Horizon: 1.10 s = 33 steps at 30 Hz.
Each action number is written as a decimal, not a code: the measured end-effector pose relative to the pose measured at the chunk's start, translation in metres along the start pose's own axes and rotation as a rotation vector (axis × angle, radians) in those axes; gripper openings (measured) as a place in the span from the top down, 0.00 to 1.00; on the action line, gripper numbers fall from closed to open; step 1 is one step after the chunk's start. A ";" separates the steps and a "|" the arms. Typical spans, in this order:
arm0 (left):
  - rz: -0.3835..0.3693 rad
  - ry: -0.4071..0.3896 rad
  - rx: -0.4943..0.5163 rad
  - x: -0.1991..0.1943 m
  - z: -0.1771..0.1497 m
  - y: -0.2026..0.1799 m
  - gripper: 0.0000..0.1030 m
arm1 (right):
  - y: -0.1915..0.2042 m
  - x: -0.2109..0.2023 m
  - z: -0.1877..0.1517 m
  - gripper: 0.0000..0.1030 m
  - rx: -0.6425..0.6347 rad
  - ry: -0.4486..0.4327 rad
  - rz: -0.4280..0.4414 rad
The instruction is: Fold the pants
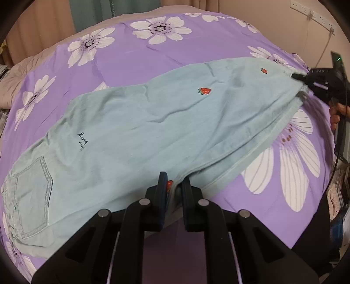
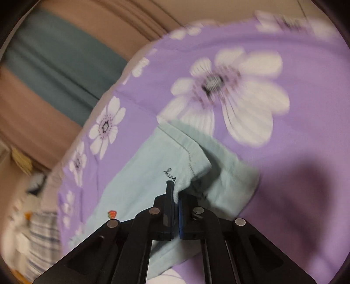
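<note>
Pale mint-green pants [image 1: 135, 135] with small red strawberry patches lie flat on a purple flowered bedsheet [image 1: 135, 56], folded in half lengthwise, the back pocket at the lower left. My left gripper [image 1: 174, 181] is shut on the near edge of the pants. My right gripper [image 2: 176, 196] is shut on the hem end of the pants [image 2: 140, 174]; it also shows in the left wrist view [image 1: 295, 76] at the far right, pinching the leg ends. The right wrist view is blurred.
The bed's edge runs along the left, with a grey quilt [image 1: 13, 87] beyond it. Tan and teal curtains [image 2: 54, 65] hang behind the bed. A wall socket strip [image 1: 315, 13] with a cable is at the upper right.
</note>
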<state>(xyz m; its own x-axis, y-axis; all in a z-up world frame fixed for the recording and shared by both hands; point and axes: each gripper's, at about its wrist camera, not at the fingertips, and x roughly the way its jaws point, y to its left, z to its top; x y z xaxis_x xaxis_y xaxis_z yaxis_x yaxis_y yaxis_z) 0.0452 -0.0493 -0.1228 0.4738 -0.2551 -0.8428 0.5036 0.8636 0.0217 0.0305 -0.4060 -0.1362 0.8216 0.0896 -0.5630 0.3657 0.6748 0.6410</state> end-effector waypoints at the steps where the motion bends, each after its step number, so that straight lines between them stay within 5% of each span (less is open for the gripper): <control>1: 0.001 -0.003 0.009 -0.001 0.001 -0.002 0.88 | 0.002 -0.010 0.002 0.97 -0.037 -0.025 -0.003; 12: 0.008 0.015 0.008 0.002 -0.001 -0.005 0.83 | -0.037 -0.009 -0.006 0.97 0.006 -0.002 -0.122; 18: -0.042 -0.009 -0.024 -0.024 -0.012 0.005 0.62 | -0.028 -0.018 0.000 0.96 -0.045 -0.031 -0.200; 24: -0.086 -0.078 -0.098 -0.065 -0.031 0.034 0.53 | 0.010 -0.066 0.010 0.65 -0.197 -0.239 -0.324; 26: -0.032 -0.089 -0.166 -0.064 -0.028 0.053 0.53 | 0.030 -0.068 0.005 0.65 -0.258 -0.222 -0.256; 30: -0.005 -0.106 -0.339 -0.055 -0.026 0.087 0.54 | 0.095 -0.031 -0.042 0.66 -0.453 0.059 0.041; 33: 0.031 -0.081 -0.428 -0.043 -0.035 0.107 0.55 | 0.146 -0.006 -0.093 0.87 -0.618 0.187 0.184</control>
<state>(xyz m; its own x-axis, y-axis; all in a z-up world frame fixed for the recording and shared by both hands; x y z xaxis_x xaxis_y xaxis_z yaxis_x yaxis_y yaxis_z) 0.0535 0.0690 -0.1029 0.5478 -0.2445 -0.8001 0.1518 0.9695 -0.1924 0.0382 -0.2398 -0.0879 0.7365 0.3311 -0.5899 -0.1367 0.9269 0.3495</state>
